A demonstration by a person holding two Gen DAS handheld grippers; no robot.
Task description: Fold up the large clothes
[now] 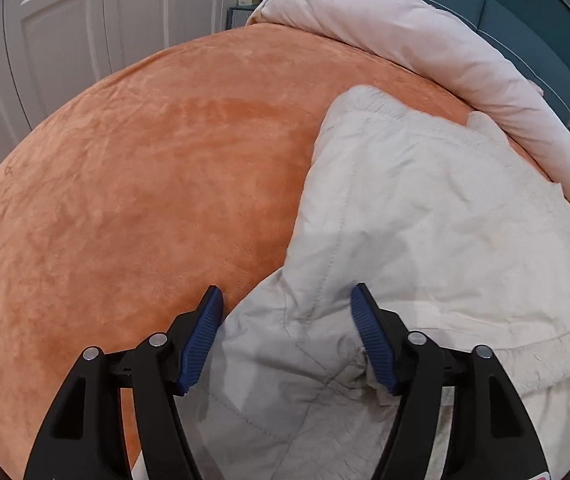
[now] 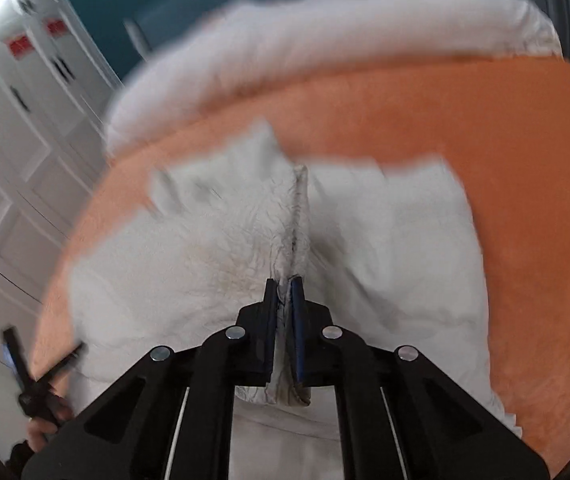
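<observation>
Cream quilted fabric fills the near right of the left wrist view: the large pale padded coat (image 1: pixel 425 216) lies spread on the burnt-orange velvety bedspread (image 1: pixel 145 168), with a sleeve-like flap running down between the blue-padded fingers. The left gripper (image 1: pixel 285 300) stands wide, pads clear of the cloth on both sides, so nothing is held here. The risk, as I read it, is closing too shallow and catching only the top layer, which would pull the fold crooked, or snagging the bedspread under the left pad, which sits right at the cloth's edge. Far right, a rolled pale pink duvet (image 1: pixel 425 60) hems the coat in; a swing that way could run into it. White panelled wardrobe doors (image 1: pixel 65 32) stand far left, well apart.

Over to the right wrist view, and it is blurred. The right gripper (image 2: pixel 283 280) is nearly closed, pinching a ridge of the coat's fleecy lining (image 2: pixel 221 248) and its seam edge between the pads. That thin pinch looks like the weak point: a heavy garment lifted by one narrow ridge could slip free or drag the rest along the bed. The pink duvet lies across the far side, the orange bedspread spreads right, and the other gripper shows near left, beside the coat's edge, in a person's hand (image 2: pixel 43 432).
</observation>
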